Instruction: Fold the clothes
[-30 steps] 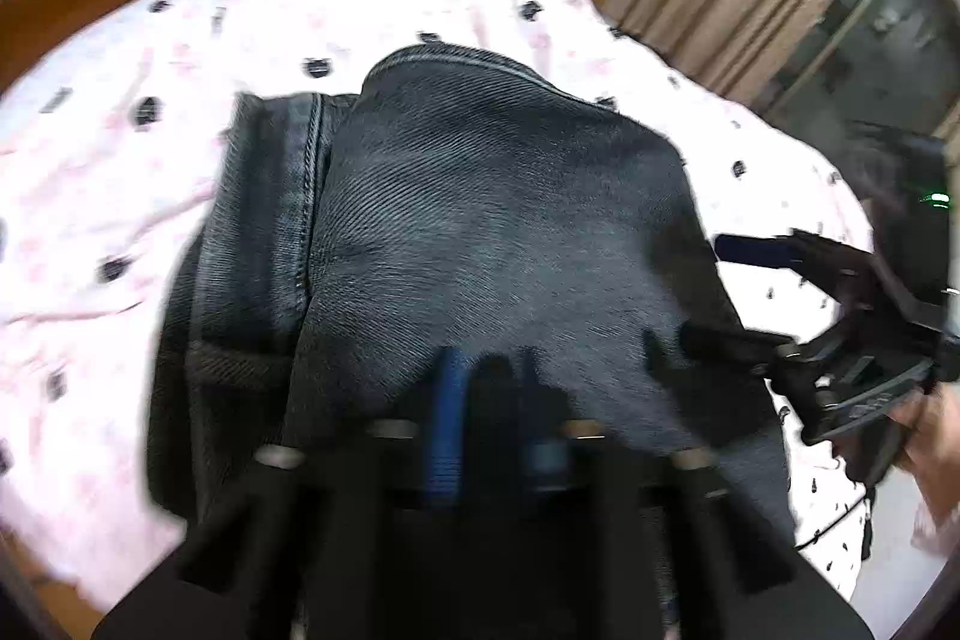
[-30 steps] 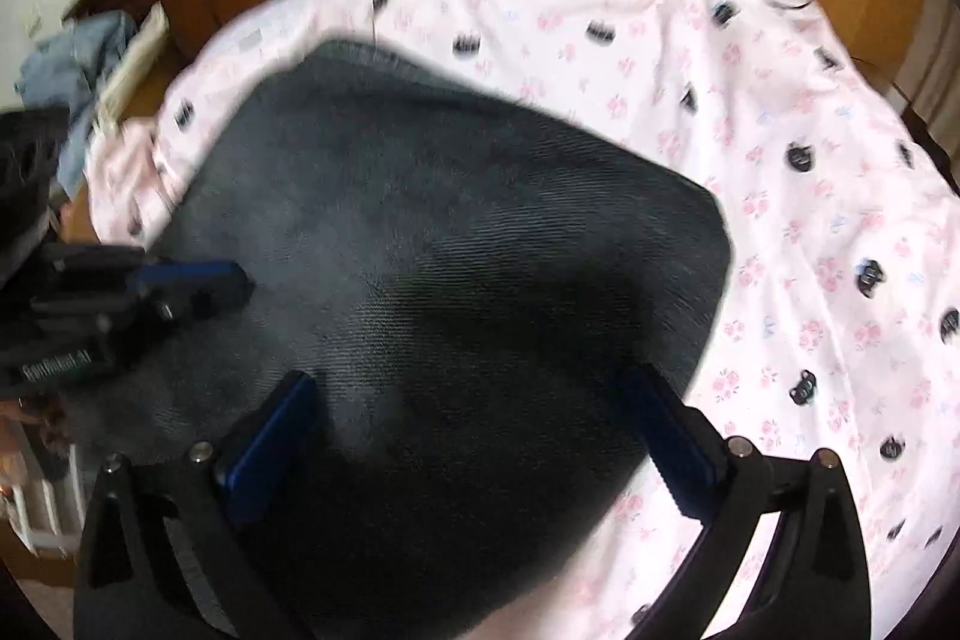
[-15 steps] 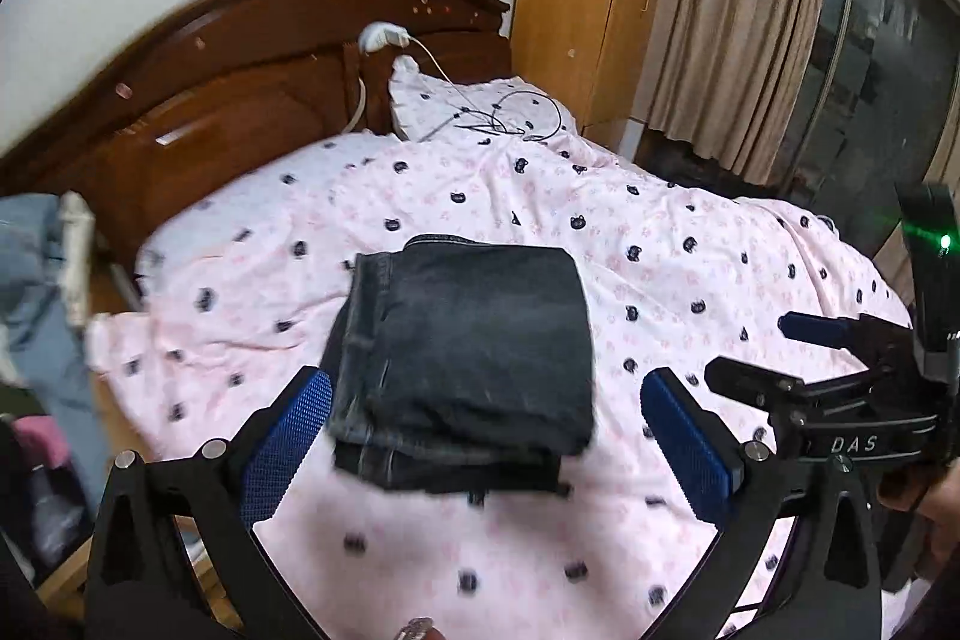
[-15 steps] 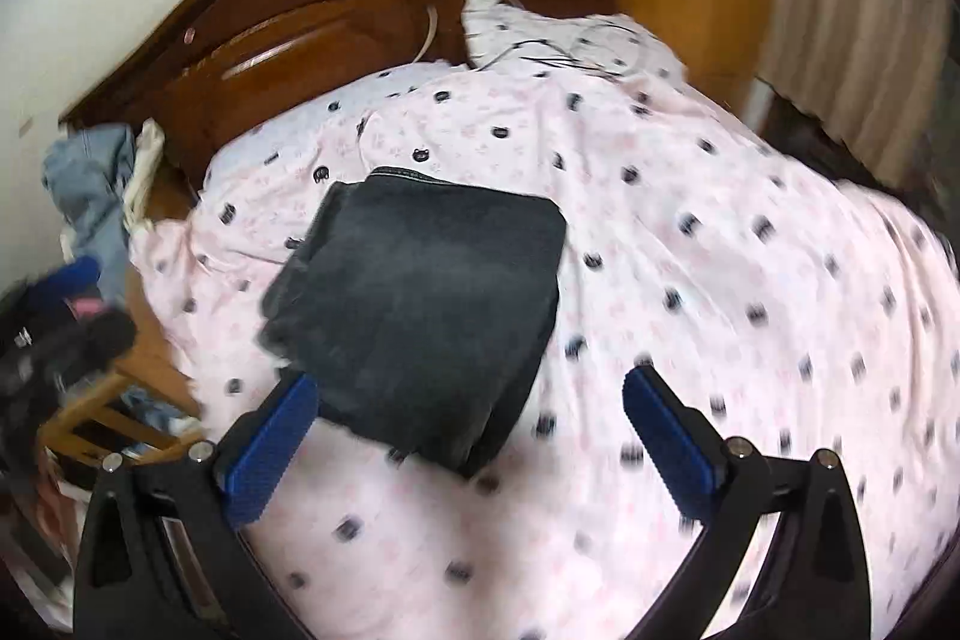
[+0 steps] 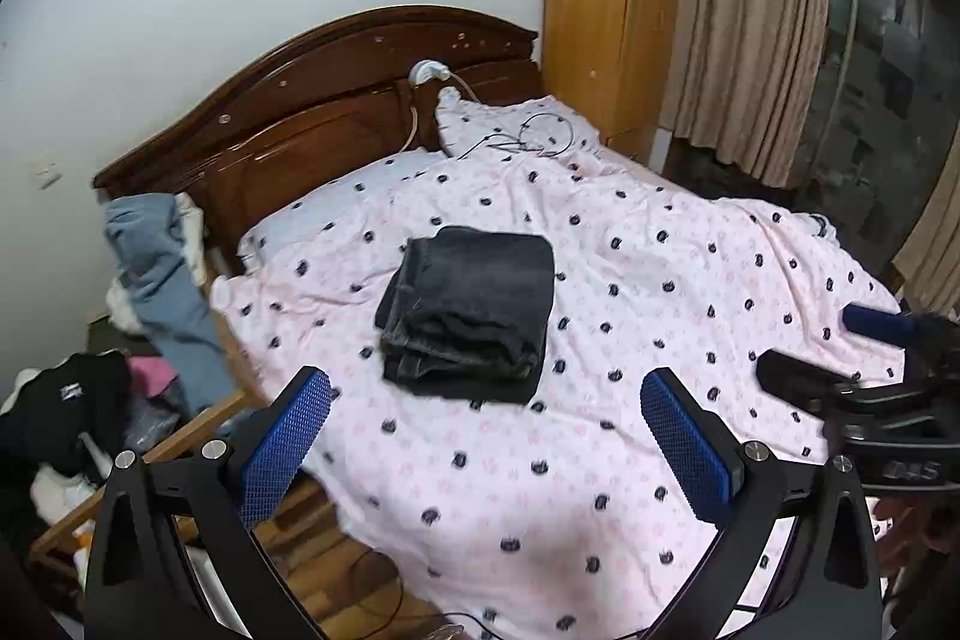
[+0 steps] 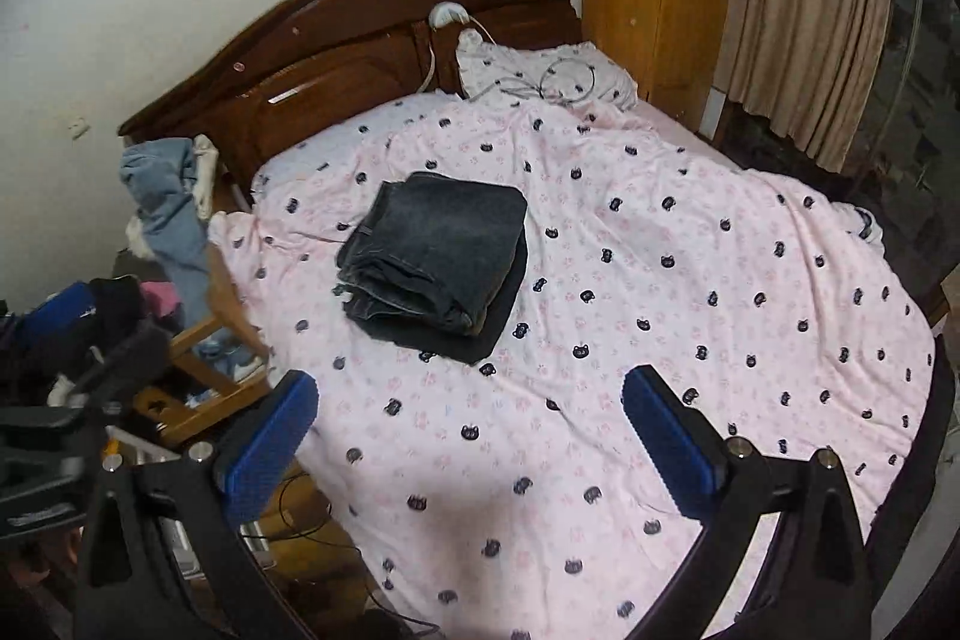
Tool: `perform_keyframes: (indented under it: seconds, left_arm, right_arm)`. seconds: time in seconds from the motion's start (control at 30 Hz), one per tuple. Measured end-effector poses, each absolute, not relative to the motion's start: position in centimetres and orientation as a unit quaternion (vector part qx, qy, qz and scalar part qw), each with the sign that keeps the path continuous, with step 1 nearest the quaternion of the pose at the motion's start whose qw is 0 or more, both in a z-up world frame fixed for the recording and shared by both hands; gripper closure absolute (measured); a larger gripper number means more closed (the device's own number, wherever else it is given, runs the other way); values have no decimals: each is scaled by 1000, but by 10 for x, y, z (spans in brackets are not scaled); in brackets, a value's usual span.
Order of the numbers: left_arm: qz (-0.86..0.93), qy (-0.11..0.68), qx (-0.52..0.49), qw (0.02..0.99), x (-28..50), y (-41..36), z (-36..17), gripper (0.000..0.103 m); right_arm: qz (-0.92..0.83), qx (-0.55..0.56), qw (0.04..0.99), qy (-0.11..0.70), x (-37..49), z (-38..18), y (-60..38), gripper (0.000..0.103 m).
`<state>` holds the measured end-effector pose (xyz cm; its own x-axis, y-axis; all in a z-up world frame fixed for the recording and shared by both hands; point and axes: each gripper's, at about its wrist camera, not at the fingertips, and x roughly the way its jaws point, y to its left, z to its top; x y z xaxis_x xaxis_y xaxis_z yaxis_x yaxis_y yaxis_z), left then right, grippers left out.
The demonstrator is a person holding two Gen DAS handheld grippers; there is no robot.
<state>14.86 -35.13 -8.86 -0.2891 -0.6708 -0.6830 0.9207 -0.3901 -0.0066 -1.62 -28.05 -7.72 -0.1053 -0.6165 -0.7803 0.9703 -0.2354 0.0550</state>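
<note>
Pink patterned bedding fills the left wrist view; folded dark jeans lie ahead of the left tool, whose jaws stand spread and empty. From the right wrist, the jeans sit ahead and slightly left of the right tool, likewise spread, holding nothing.

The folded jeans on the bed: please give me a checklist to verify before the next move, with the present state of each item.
1. Dark jeans folded into a compact stack: ok.
2. Jeans resting fully on the pink bedspread, away from its edges: ok.
3. Left hand-held gripper open, holding nothing: ok.
4. Right hand-held gripper open, holding nothing: ok.
5. Both grippers clear of the jeans: ok.
6. Stack edges aligned: not ok, the bottom layer sticks out at the near side.
</note>
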Motion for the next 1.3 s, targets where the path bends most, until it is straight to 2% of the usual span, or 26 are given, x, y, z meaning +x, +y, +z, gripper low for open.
perform_keyframes:
  seconds: [0.23, 0.53, 1.3]
  left_arm:
    - [-773, 194, 300, 524, 148, -307, -54, 0]
    - [-770, 199, 276, 540, 159, -289, -28, 0]
    - [-765, 200, 261, 554, 178, -298, -11, 0]
  right_arm:
    - [-714, 312, 578, 243, -3, -20, -219, 0]
    - [-719, 281, 593, 232, 10, 20, -190, 0]
    - [-717, 260, 607, 224, 28, 45, -198, 0]
